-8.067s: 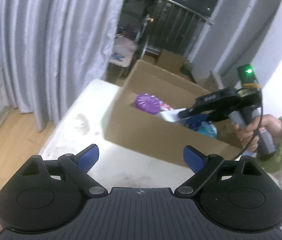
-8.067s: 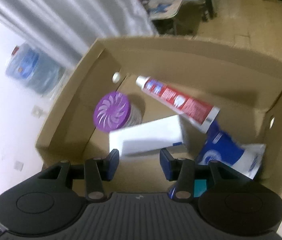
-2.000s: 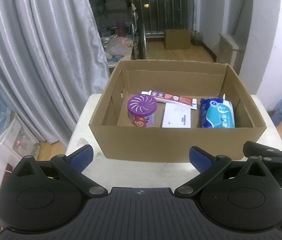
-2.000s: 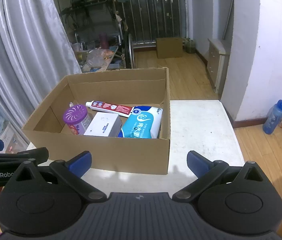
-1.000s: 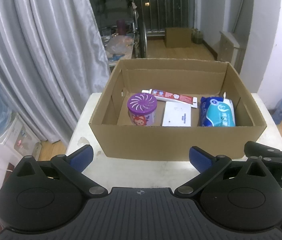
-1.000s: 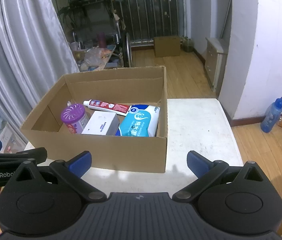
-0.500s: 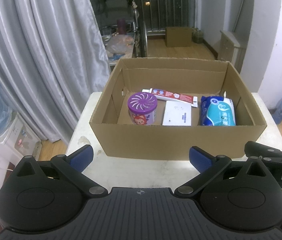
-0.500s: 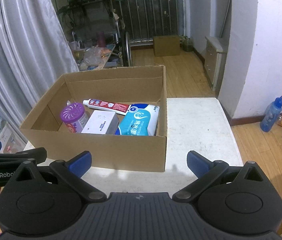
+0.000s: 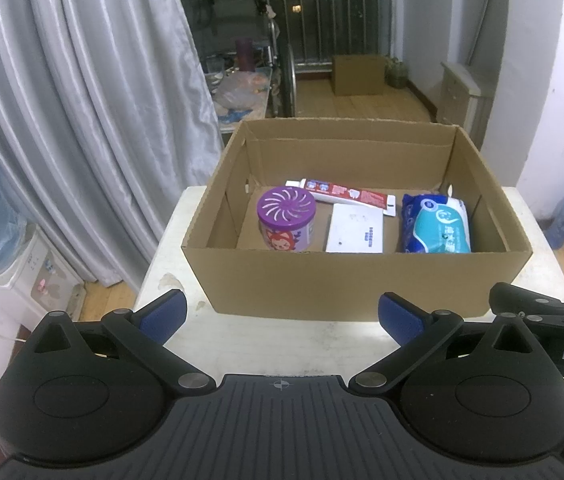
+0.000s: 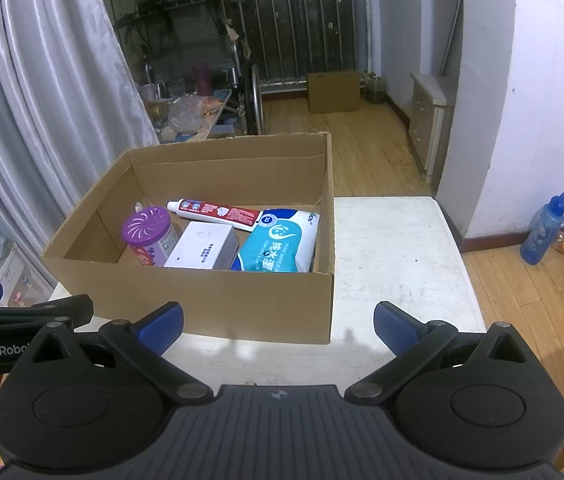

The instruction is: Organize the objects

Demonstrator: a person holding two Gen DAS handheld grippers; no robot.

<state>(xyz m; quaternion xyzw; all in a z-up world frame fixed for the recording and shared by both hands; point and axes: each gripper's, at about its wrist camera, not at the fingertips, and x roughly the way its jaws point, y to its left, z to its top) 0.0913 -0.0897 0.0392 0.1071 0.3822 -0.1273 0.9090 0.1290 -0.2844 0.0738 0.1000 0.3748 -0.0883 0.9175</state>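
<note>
Both cameras sit just behind their own tools, near the front edge of the counter (image 9: pixel 170 248), looking forward and slightly down into the open box (image 9: pixel 355 280). The left view faces it squarely; the right view stands further right, seeing bare counter (image 10: pixel 393 248) beside the box (image 10: pixel 218 300). Each catches the other tool at its edge.

Both grippers (image 9: pixel 280 314) (image 10: pixel 278 326) — jaws wide, empty
</note>
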